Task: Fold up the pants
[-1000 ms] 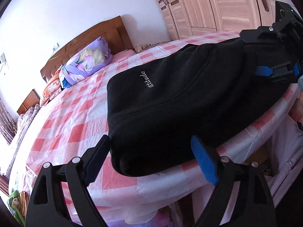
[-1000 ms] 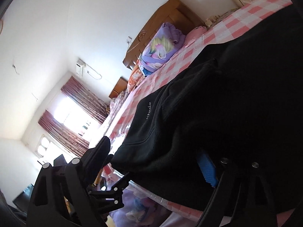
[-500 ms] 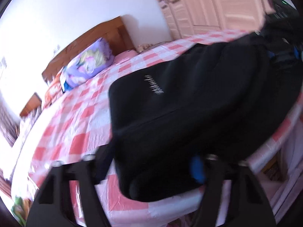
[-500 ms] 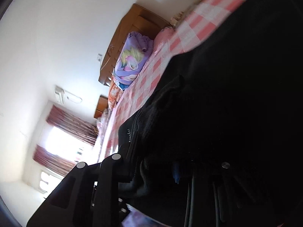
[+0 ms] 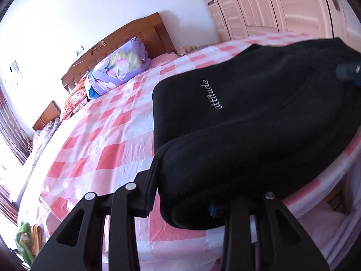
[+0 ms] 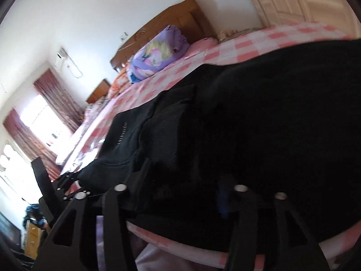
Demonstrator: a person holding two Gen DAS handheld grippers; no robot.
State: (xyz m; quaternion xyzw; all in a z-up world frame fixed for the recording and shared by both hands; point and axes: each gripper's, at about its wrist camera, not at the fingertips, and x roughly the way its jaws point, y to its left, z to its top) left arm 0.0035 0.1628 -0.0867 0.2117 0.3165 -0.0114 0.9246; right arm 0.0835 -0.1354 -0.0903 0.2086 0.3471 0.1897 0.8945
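Observation:
Black pants [image 5: 259, 117] with the white word "attitude" lie folded on the pink checked bed sheet [image 5: 101, 146], near the bed's front edge. My left gripper [image 5: 182, 194] has the pants' near left corner between its jaws, which are closing; the left finger presses the fold and fabric buries the blue pad [image 5: 211, 210]. It also shows at the left of the right wrist view [image 6: 67, 185]. My right gripper [image 6: 183, 180] straddles the pants [image 6: 259, 113] at their right end. Its jaws are opening, and the fabric lies loose between them. In the left wrist view the right gripper [image 5: 347, 72] is a blur.
A purple printed pillow [image 5: 117, 67] leans by the wooden headboard [image 5: 126, 31]. Pale wardrobe doors [image 5: 282, 4] stand behind the bed, a nightstand [image 5: 47, 115] to the left. Red curtains [image 6: 45, 117] frame a bright window. The sheet drops off the bed edge [image 5: 327, 198] at the right.
My left jaws have come in from wide apart onto the pants' near corner. The right gripper narrowed on the fabric, then widened again, and its view has rolled and shifted.

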